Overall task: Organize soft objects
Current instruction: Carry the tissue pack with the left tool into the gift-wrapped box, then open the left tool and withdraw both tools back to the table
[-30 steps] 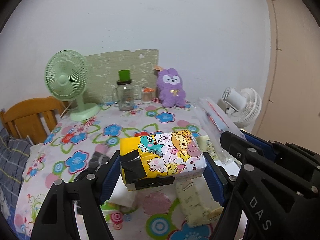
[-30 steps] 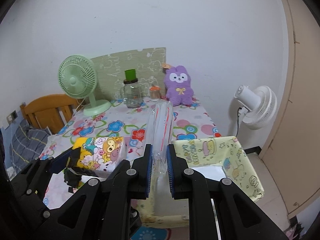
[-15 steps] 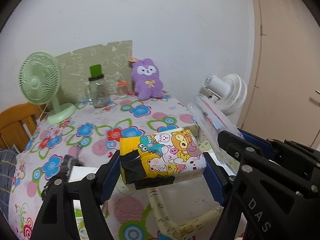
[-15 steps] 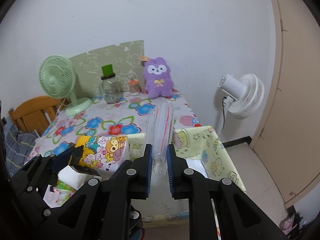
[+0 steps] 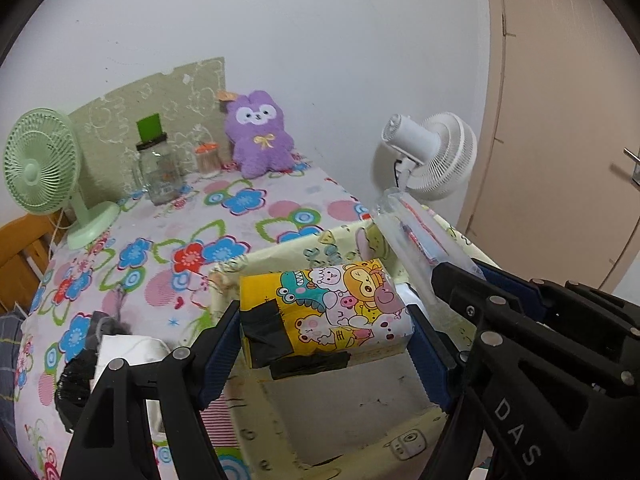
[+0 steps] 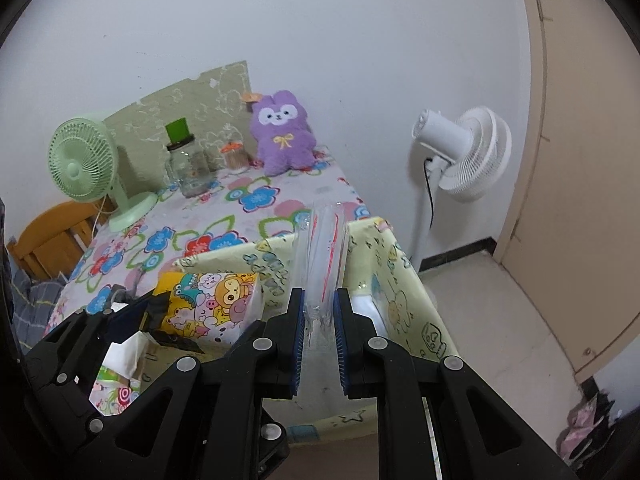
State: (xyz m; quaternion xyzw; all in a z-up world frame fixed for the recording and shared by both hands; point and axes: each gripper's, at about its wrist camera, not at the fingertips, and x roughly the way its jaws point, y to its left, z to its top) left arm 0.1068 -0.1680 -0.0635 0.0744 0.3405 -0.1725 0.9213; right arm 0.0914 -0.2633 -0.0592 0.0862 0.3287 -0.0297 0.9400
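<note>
The left gripper [image 5: 326,344] has its blue-padded jaws clamped on the two short ends of a cartoon-printed tissue pack [image 5: 326,312], which hangs level over the open mouth of a pale yellow fabric bin [image 5: 280,254]. Black patches cover the pack's left end and underside; what they are is hard to make out. The right gripper [image 6: 320,330] pinches a clear plastic packet [image 6: 322,256] with red markings between narrowly set jaws, the packet standing up along the fingers and rising over the bin's far rim. Its lower end is lost between the pads, and the print on it is too blurred to read.

The bin sits at the near corner of a table under a flowered tablecloth [image 5: 240,204]; its near wall is cut off by the gripper bodies, and only part of its pale floor shows. To the left of the bin lie a white cloth [image 5: 132,350] and a dark fuzzy item [image 5: 76,384], both half hidden behind the left finger.

At the table's far edge stand a green desk fan [image 5: 44,168], a glass jar [image 5: 158,172] with a green lid, a small orange-topped jar [image 5: 207,158] and a purple plush toy [image 5: 258,140]. A white floor fan [image 6: 466,152] stands beyond the table beside a beige door
</note>
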